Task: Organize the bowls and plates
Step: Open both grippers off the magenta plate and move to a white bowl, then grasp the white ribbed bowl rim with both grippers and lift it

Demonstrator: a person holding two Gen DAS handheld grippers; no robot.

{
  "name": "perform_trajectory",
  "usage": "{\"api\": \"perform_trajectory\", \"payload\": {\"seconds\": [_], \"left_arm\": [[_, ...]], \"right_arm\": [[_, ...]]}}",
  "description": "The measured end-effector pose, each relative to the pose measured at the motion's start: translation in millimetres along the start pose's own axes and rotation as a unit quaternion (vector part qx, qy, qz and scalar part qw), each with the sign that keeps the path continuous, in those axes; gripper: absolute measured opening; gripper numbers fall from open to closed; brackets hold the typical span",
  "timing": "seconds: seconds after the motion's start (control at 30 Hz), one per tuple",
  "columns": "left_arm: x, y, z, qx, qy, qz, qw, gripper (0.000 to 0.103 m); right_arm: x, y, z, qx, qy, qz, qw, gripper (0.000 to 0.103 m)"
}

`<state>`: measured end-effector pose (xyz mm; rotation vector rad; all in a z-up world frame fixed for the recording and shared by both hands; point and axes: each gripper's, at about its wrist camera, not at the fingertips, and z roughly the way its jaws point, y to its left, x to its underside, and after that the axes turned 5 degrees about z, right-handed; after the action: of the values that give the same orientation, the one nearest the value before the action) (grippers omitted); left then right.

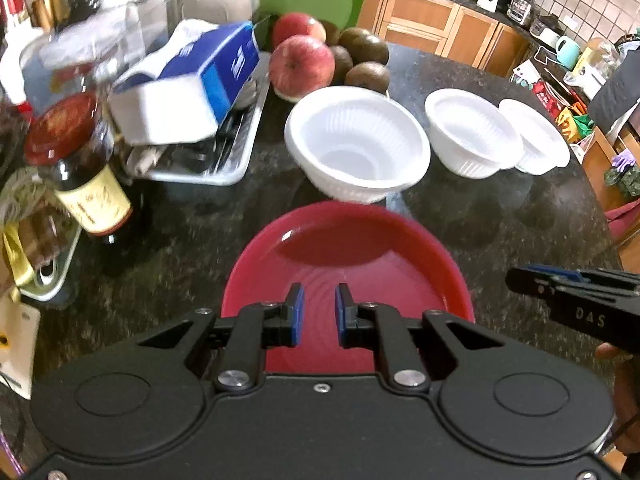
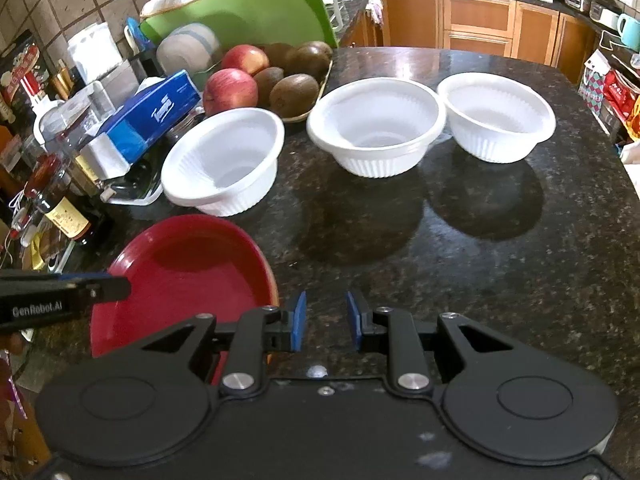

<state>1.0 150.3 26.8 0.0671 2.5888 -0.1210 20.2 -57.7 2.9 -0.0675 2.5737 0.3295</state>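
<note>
A red plate point(image 1: 352, 256) lies on the dark granite counter point(image 1: 500, 216), also in the right wrist view point(image 2: 188, 268). Three white ribbed bowls stand in a row behind it: left point(image 2: 224, 160), middle point(image 2: 376, 128), right point(image 2: 496, 114); in the left wrist view they are at left point(image 1: 356, 140), middle point(image 1: 472, 132) and right point(image 1: 536, 136). My left gripper point(image 1: 319, 308) is open and empty just above the plate's near part. My right gripper point(image 2: 326, 320) is open and empty over bare counter right of the plate.
Apples point(image 2: 232, 88) and kiwis point(image 2: 294, 90) sit behind the bowls. A blue tissue box point(image 2: 148, 120) rests on a tray at left. A dark sauce bottle point(image 1: 80, 168) stands near the plate's left. A green board point(image 2: 248, 12) leans at the back.
</note>
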Motion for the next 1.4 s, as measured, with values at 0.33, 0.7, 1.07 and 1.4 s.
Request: {"api": "perform_trajectory", "payload": {"seconds": [0.33, 0.7, 1.07, 1.4], "left_arm": [[-31.7, -11.8, -4.4, -0.023, -0.029, 0.012, 0.9992, 0.021], [-64.9, -20.1, -0.8, -0.032, -0.046, 0.024, 0.9981, 0.021], [-104.5, -8.2, 27.5, -0.038, -0.041, 0.001, 0.9984, 0.021], [-106.0, 21.5, 57.3, -0.04, 0.001, -0.019, 0.999, 0.021]], "right_arm": [[-17.0, -13.5, -11.4, -0.008, -0.014, -0.004, 1.0, 0.027], [-53.1, -9.9, -20.7, -0.018, -0.052, -0.027, 0.998, 0.027], [-85.7, -3.0, 0.8, -0.051, -0.035, -0.002, 0.998, 0.027], [-88.4, 19.1, 38.0, -0.067, -0.001, 0.002, 0.998, 0.027]]}}
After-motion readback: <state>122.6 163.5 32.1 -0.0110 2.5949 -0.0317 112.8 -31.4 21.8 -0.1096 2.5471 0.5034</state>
